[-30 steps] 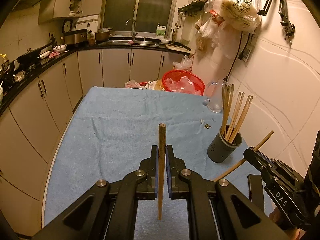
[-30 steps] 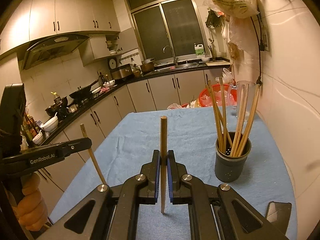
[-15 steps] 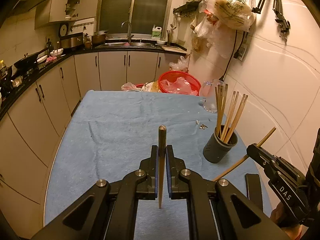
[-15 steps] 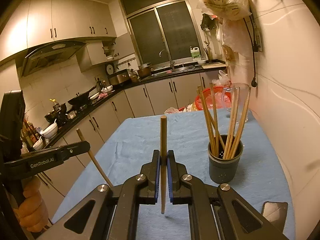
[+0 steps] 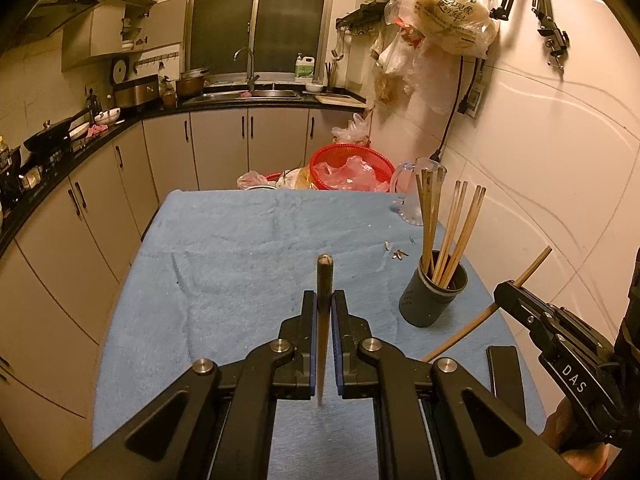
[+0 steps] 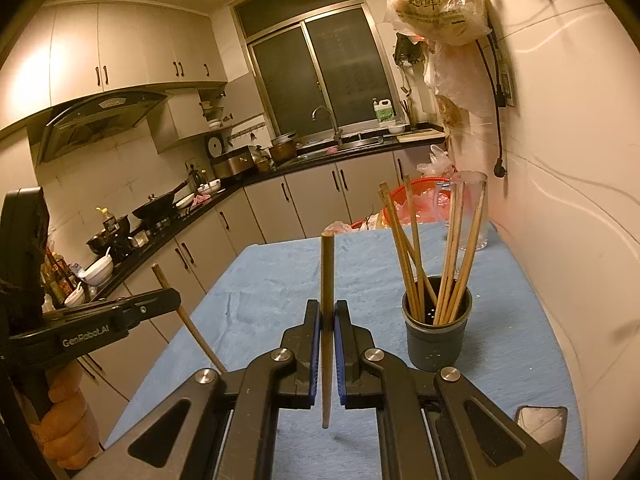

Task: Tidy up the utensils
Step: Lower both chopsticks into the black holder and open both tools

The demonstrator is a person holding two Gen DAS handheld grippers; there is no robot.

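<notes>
In a dim, amber-lit kitchen, two black hand-held grippers each pinched a single wooden chopstick above a table draped in a nubbly pale-blue towel (image 5: 240, 272). The left gripper (image 5: 324, 304), its blue-lined pads clamped tight, held a round, brown chopstick (image 5: 323, 320) nearly upright, the blunt end up and the tapered tip hanging below the pads, clear of the cloth. The right gripper (image 6: 328, 312) was likewise clenched on its own chopstick (image 6: 327, 320), a paler, slender stick standing almost vertical between the pads.

From the left wrist view, the right gripper appeared at the far right edge with its chopstick slanting across the table's corner; from the right wrist view, the left gripper showed at the left edge, a person's hand (image 6: 64, 412) wrapped round its handle.

The dark grey holder (image 5: 434, 296), a matte cylindrical cup with small holes pierced in its wall, stood upright on the towel at the right side of the table, near the wall. It held a loose bundle of chopsticks (image 5: 448, 232) fanned outward, tips down. Just beyond it stood a clear plastic pitcher (image 5: 416, 188), and at the table's far end a red mesh basket (image 5: 352, 164) holding crumpled plastic. A flat dark rectangular object (image 5: 504, 376) lay on the towel near the front right corner. Glossy cream cabinets and a steel sink (image 5: 248, 94) ringed the room.
</notes>
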